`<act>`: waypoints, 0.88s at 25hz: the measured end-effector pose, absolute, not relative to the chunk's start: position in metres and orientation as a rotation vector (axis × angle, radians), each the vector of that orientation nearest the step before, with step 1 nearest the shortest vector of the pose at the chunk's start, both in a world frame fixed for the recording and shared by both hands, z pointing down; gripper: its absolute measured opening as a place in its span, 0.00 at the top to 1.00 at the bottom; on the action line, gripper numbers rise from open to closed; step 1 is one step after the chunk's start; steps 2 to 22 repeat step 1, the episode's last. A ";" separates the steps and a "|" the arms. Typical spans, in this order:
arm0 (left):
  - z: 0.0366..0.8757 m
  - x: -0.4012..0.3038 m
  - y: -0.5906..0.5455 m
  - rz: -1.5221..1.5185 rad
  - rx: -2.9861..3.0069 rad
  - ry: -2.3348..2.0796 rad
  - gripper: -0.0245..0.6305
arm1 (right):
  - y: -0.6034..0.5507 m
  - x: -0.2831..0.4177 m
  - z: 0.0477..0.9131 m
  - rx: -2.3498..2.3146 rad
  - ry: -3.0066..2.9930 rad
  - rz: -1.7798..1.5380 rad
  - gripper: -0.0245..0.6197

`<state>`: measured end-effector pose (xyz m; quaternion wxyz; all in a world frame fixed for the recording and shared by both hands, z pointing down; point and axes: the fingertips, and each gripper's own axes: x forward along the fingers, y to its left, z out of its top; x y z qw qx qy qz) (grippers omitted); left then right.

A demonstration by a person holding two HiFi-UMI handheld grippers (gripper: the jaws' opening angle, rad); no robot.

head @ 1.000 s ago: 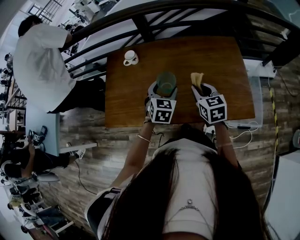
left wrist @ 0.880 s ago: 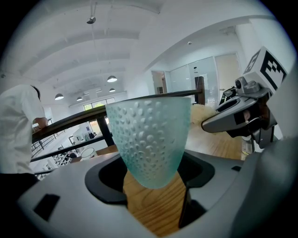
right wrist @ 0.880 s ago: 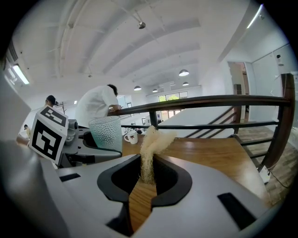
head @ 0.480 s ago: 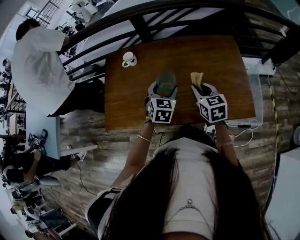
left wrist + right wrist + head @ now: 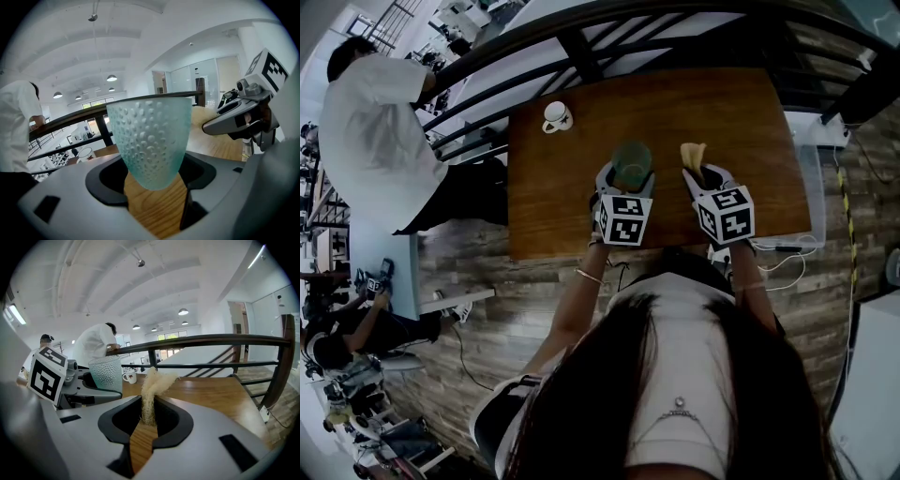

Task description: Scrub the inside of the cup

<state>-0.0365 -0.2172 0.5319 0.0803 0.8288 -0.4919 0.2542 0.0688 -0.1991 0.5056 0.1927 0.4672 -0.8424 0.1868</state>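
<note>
A pale green, dimpled glass cup stands upright between the jaws of my left gripper, which is shut on its lower part; the cup is held over the wooden table. The cup also shows at the left of the right gripper view. My right gripper is shut on a pale fibrous loofah scrubber that sticks up from the jaws. In the head view the scrubber is to the right of the cup, apart from it.
A white mug with a red mark stands at the table's far left corner. A dark railing runs along the far edge. A person in a white shirt stands beyond the rail at the left.
Both grippers hold as before. The view has shifted slightly and the person in white has moved a little.
</note>
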 end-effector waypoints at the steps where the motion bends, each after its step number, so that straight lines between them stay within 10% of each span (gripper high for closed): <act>1: 0.532 -0.037 -0.217 0.760 2.478 -1.471 0.44 | -0.198 0.068 0.505 1.311 -2.364 0.524 0.83; 22: 0.532 -0.037 -0.217 0.760 2.478 -1.471 0.44 | -0.198 0.068 0.505 1.311 -2.364 0.524 0.83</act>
